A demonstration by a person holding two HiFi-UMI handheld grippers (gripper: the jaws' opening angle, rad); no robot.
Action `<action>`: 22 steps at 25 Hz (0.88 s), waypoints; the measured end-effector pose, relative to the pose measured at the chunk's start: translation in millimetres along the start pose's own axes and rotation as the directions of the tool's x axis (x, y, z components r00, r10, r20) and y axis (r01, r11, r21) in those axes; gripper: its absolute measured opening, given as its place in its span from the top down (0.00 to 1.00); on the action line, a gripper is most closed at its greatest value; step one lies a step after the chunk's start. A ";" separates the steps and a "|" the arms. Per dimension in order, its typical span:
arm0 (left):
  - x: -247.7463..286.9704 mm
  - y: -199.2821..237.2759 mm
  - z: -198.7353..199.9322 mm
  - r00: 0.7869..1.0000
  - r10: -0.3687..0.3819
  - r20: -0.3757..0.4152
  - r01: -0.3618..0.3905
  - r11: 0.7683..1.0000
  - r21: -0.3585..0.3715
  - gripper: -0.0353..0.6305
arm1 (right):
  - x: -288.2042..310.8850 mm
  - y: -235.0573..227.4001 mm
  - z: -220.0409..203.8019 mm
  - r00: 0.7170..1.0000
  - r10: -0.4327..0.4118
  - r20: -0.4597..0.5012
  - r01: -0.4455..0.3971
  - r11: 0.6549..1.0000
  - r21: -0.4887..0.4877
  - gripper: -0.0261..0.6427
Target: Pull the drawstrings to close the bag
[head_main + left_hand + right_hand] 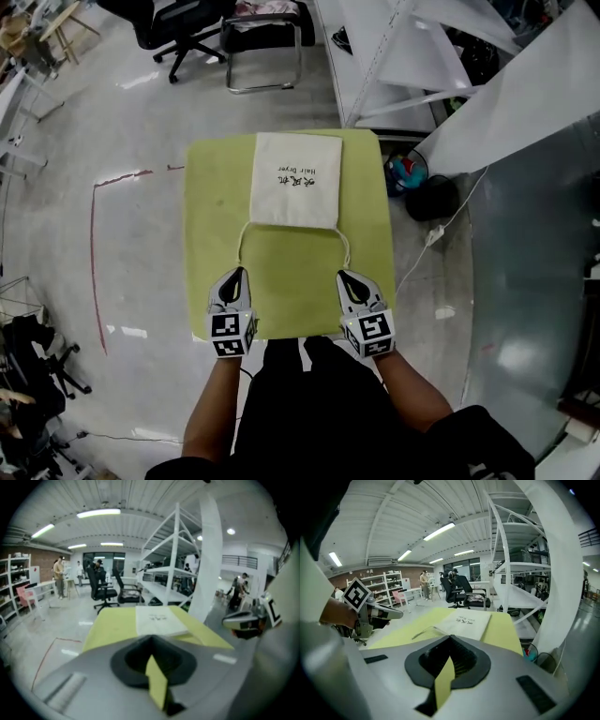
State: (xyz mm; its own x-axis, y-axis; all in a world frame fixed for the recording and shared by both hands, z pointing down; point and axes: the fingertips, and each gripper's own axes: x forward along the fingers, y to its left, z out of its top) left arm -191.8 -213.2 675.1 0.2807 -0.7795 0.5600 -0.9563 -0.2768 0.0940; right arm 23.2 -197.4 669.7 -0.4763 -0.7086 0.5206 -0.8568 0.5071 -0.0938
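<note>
A white drawstring bag (295, 178) with black print lies flat at the far middle of the yellow-green table (286, 281). Its two drawstrings, the left (241, 246) and the right (345, 246), trail from its near corners toward me. My left gripper (237, 274) and right gripper (343, 277) hover near the table's front edge, their tips close to the string ends. Both are shut, and I see nothing between the jaws. The left gripper view shows the bag (159, 619) ahead of the shut left gripper (151, 638). In the right gripper view a string (423, 631) lies before the bag (465, 622).
Two black office chairs (187, 28) (267, 42) stand beyond the table. White shelving (422, 56) and a leaning white panel (525, 103) are at the right. A black bag (433, 199) sits on the floor by the table's right side. Red tape (94, 262) marks the floor at the left.
</note>
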 end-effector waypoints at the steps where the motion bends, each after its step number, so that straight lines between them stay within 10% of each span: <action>1: 4.5 2.4 -3.2 1.000 0.000 -0.004 0.000 1.000 0.001 0.94 | 2.7 -4.5 -7.3 1.000 -0.017 -0.018 0.017 1.000 0.010 0.97; 8: 31.9 19.1 -25.9 0.996 0.026 -0.085 -0.023 0.999 0.041 0.72 | 16.6 -32.8 -65.1 0.972 -0.126 -0.200 0.140 0.989 0.056 0.95; 11: 42.4 24.7 -42.8 0.989 0.018 -0.148 -0.016 1.000 0.020 0.63 | 25.5 -38.0 -84.7 0.957 -0.126 -0.260 0.153 0.984 0.086 0.74; 22: 76.8 38.8 -77.1 0.963 -0.031 -0.269 0.023 0.999 -0.033 0.61 | 61.6 -56.2 -114.8 0.904 -0.181 -0.387 0.246 0.961 0.124 0.73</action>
State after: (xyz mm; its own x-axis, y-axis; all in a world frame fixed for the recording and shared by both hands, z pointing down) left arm -213.7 -240.5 785.2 0.2778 -0.5905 0.7577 -0.9518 -0.2758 0.1340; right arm 64.7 -213.2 804.5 -0.1992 -0.5428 0.8159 -0.9652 0.2528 -0.0675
